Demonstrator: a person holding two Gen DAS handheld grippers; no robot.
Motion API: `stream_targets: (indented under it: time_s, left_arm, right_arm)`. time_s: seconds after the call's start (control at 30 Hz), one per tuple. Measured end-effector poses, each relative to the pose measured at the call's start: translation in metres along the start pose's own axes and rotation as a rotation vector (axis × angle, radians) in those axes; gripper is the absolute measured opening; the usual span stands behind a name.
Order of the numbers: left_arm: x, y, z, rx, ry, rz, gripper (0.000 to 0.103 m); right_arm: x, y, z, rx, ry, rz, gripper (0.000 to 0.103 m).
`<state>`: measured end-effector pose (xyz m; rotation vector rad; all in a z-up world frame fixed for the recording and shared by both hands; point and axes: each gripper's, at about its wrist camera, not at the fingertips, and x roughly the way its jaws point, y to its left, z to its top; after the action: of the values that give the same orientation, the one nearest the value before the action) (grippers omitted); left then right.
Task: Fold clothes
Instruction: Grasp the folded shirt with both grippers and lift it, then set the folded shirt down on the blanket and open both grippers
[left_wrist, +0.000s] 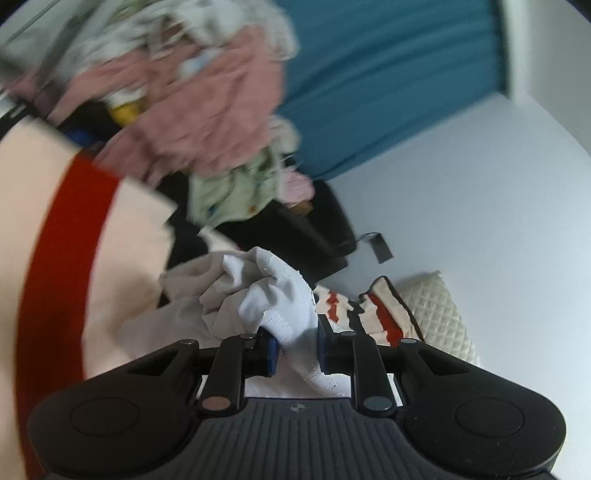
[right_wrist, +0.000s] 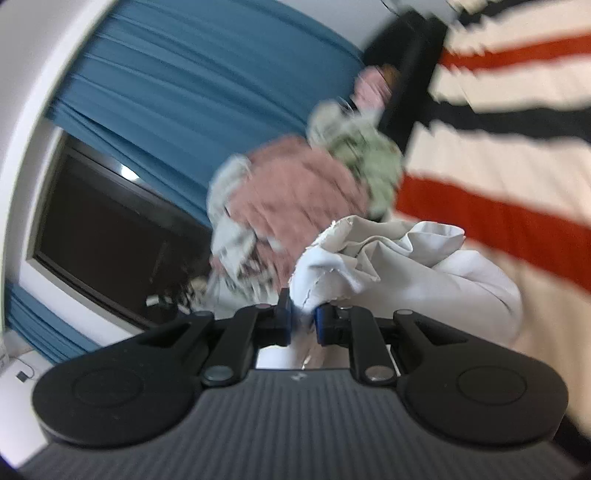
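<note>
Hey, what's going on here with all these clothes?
A person is folding laundry with a handheld claw in each hand. The left claw and the right claw are each clamped on a bunched part of the same off-white garment, held up in front of a striped cream, red and black cloth. Behind lies a jumbled pile of clothes, pink and green among them, before a blue curtain. Nothing looks folded yet.

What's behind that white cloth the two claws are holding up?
Behind the white cloth lie a pink garment, a green patterned one and a cream fabric with red and dark stripes. The cloth hides whatever sits lower in that pile.
</note>
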<state>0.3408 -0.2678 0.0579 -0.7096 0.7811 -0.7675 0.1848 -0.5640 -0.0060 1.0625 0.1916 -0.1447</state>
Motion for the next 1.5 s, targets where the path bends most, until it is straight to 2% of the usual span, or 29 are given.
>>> stream_targets:
  time_s: [0.07, 0.13, 0.27, 0.33, 0.43, 0.53, 0.57, 0.63, 0.67, 0.73, 1.0, 1.13, 1.17, 1.23, 1.27, 1.33, 1.5]
  left_arm:
    - [0.025, 0.008, -0.011, 0.070, 0.003, 0.012, 0.022]
    - [0.041, 0.032, -0.037, 0.114, 0.040, 0.054, 0.022]
    - [0.060, 0.085, -0.091, 0.188, 0.154, 0.155, 0.021]
    - [0.061, 0.100, -0.111, 0.228, 0.180, 0.184, 0.021]
    - [0.062, 0.105, -0.130, 0.304, 0.198, 0.228, 0.025]
    - [0.059, 0.096, -0.138, 0.375, 0.218, 0.278, 0.031]
    - [0.056, 0.092, -0.138, 0.388, 0.231, 0.285, 0.036]
    - [0.045, 0.078, -0.135, 0.412, 0.246, 0.298, 0.047]
    - [0.037, 0.070, -0.133, 0.422, 0.247, 0.303, 0.048]
    - [-0.002, 0.050, -0.132, 0.458, 0.226, 0.296, 0.052]
    - [-0.123, -0.068, -0.135, 0.659, 0.069, 0.268, 0.077]
    - [-0.183, -0.110, -0.146, 0.712, 0.002, 0.255, 0.086]
    - [-0.198, -0.117, -0.151, 0.727, -0.018, 0.254, 0.091]
    - [-0.229, -0.133, -0.161, 0.756, -0.059, 0.252, 0.101]
    - [-0.244, -0.140, -0.167, 0.770, -0.079, 0.251, 0.103]
    - [-0.276, -0.153, -0.182, 0.812, -0.106, 0.242, 0.103]
    - [-0.334, -0.160, -0.218, 0.847, -0.154, 0.230, 0.103]
  right_arm:
    - [0.010, -0.016, 0.002, -0.045, -0.025, -0.029, 0.015]
    - [0.018, -0.042, -0.008, -0.069, -0.023, -0.071, 0.015]
    - [0.023, -0.108, -0.055, -0.064, 0.077, -0.203, 0.015]
    - [0.021, -0.138, -0.079, -0.048, 0.130, -0.261, 0.015]
    - [0.009, -0.164, -0.105, -0.010, 0.168, -0.300, 0.016]
    - [-0.001, -0.168, -0.110, 0.040, 0.192, -0.361, 0.019]
    - [-0.003, -0.167, -0.109, 0.057, 0.204, -0.386, 0.020]
    - [-0.013, -0.155, -0.108, 0.041, 0.223, -0.427, 0.020]
    - [-0.021, -0.146, -0.108, 0.023, 0.229, -0.438, 0.020]
    - [-0.038, -0.125, -0.104, -0.022, 0.225, -0.439, 0.020]
    - [-0.113, -0.018, -0.086, -0.272, 0.142, -0.362, 0.020]
    - [-0.154, 0.033, -0.088, -0.392, 0.092, -0.315, 0.020]
    - [-0.165, 0.045, -0.090, -0.422, 0.080, -0.305, 0.022]
    - [-0.187, 0.064, -0.098, -0.485, 0.054, -0.273, 0.041]
    - [-0.198, 0.074, -0.102, -0.517, 0.041, -0.256, 0.064]
    - [-0.221, 0.088, -0.112, -0.571, -0.002, -0.234, 0.086]
    - [-0.265, 0.103, -0.137, -0.651, -0.073, -0.196, 0.085]
